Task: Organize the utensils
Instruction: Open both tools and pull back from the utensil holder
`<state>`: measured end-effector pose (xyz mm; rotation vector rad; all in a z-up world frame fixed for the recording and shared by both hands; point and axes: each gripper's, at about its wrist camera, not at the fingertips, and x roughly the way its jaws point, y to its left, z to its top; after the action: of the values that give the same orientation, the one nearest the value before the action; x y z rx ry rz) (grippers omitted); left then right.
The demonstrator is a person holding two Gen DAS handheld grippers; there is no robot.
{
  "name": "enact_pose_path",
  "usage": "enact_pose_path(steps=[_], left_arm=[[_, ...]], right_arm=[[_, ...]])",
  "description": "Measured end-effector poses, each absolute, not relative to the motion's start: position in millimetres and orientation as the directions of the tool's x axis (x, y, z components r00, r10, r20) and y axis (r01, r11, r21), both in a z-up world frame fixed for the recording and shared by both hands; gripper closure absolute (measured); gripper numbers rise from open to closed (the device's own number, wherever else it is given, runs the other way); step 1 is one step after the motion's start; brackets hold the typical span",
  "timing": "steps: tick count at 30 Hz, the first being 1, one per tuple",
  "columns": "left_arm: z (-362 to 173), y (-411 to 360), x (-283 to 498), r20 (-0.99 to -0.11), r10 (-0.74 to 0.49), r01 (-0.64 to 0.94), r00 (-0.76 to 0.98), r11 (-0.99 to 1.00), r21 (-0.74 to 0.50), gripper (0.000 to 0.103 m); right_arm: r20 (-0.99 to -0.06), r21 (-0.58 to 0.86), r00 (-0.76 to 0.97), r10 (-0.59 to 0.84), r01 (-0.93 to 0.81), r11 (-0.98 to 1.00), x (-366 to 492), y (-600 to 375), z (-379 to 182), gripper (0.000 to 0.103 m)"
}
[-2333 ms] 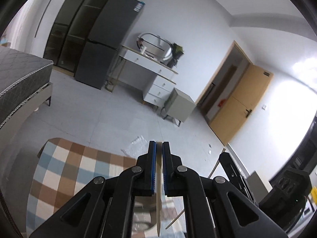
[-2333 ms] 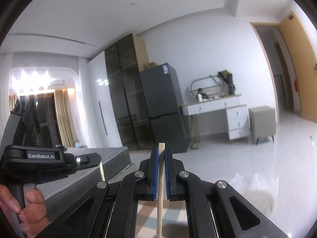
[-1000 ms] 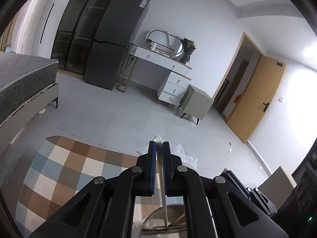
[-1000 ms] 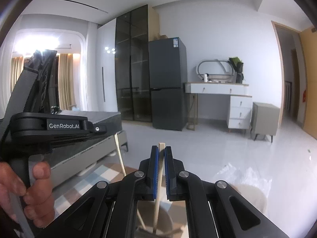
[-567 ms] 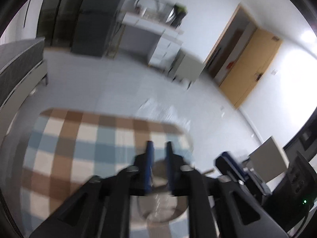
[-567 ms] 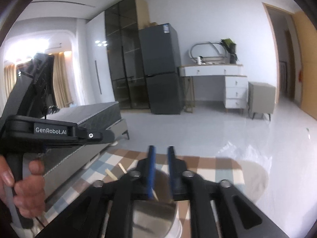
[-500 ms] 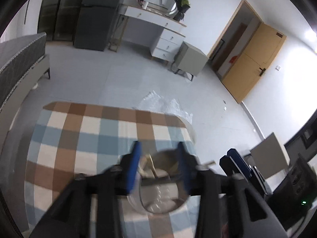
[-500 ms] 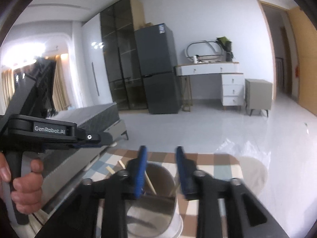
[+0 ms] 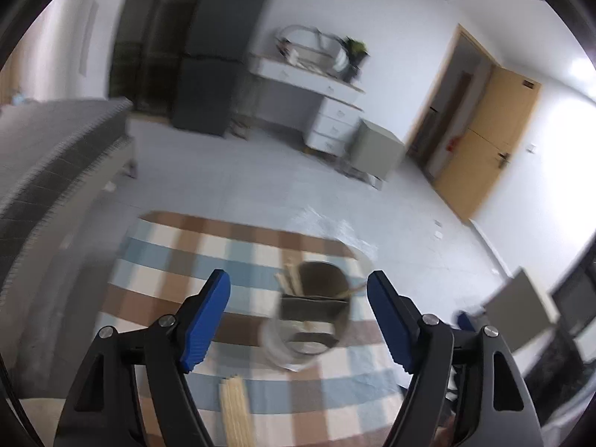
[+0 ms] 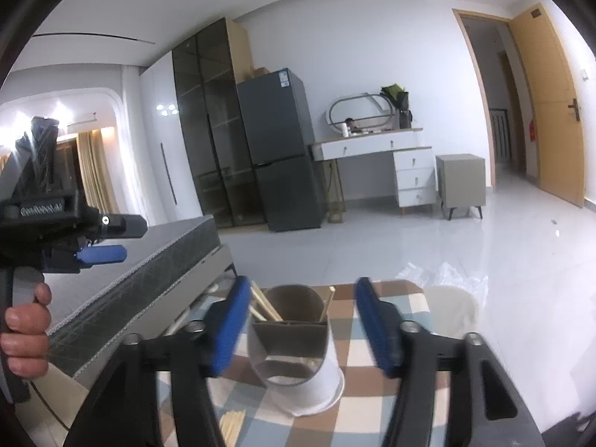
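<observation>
Across the checked tablecloth [image 9: 208, 260], largest thing in the left wrist view, a spread from nine o'clock round to four, under both tools. At centre, just past one o'clock from the middle of the left gripper [image 9: 298, 294], the holder cup [image 9: 309, 320]: upright, divided inside, several wooden chopsticks [image 9: 290, 279] leaning against its rim at eleven o'clock. Same cup [image 10: 294, 339] in the right wrist view, dead ahead of the right gripper [image 10: 300, 300], framed between its blue pads, neither pad touching it.

Changed within the last second or so: each tool pinched a single pale stick a second ago; now both jaws spread wide and empty. Sticks gone from the pads, more of them standing in the cup. Judged meaning: both pieces dropped in, that pair of deliveries done.

Lower down, at six o'clock below the left gripper, a loose bundle of chopsticks [image 9: 234, 406] flat on the cloth, near the cup but apart from it; its tip also at seven o'clock in the right view [image 10: 229, 426]. Likely next pick. Smallest detail, left hand [image 10: 24, 333] on the left tool's handle at nine o'clock.
</observation>
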<state>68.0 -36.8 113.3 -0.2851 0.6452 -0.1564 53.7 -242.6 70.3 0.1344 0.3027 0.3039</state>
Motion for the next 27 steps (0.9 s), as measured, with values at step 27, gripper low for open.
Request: enact_pose_path(steps=[27], left_arm=[[13, -2, 12, -0.628, -0.034, -0.055, 0.778, 0.991, -0.122, 0.022]], right_arm=[[-0.401, 0.166, 0.829, 0.389, -0.352, 0.921, -3, -177, 15, 0.006]])
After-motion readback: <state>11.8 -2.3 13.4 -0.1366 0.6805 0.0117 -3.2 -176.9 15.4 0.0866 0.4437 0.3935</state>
